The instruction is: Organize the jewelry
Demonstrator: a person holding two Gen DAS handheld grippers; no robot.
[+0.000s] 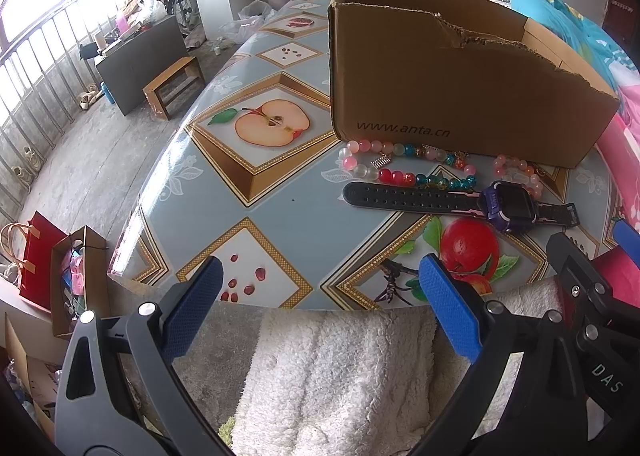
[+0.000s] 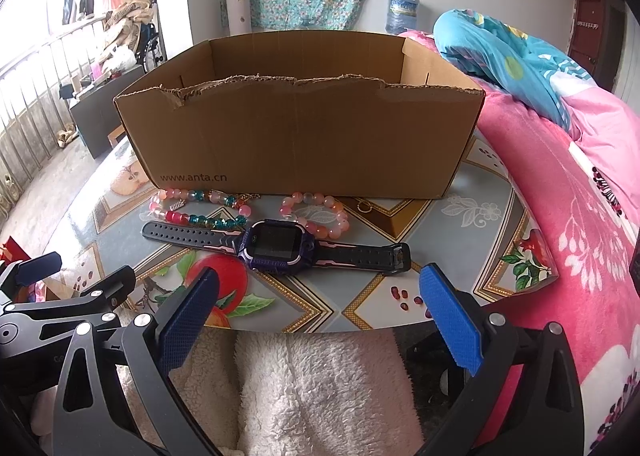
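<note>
A torn brown cardboard box [image 2: 296, 139] [image 1: 452, 91] stands on the table, open at the top. In front of it lie a purple smartwatch [image 2: 276, 246] [image 1: 510, 204] with a black strap, a multicoloured bead bracelet [image 2: 200, 211] [image 1: 404, 169] and a pink bead bracelet [image 2: 316, 213] [image 1: 518, 171]. A small ring [image 2: 364, 207] lies by the box's base. My right gripper [image 2: 318, 292] is open at the near table edge, just short of the watch. My left gripper [image 1: 320, 280] is open too, left of the watch, with nothing in it.
The table [image 1: 280, 183] wears a fruit-print cover, and its left edge drops to the floor. Pink and blue bedding [image 2: 560, 175] crowds the right side. A white fleecy cloth [image 2: 320, 388] lies below both grippers. Gift bags [image 1: 52, 268] stand on the floor at left.
</note>
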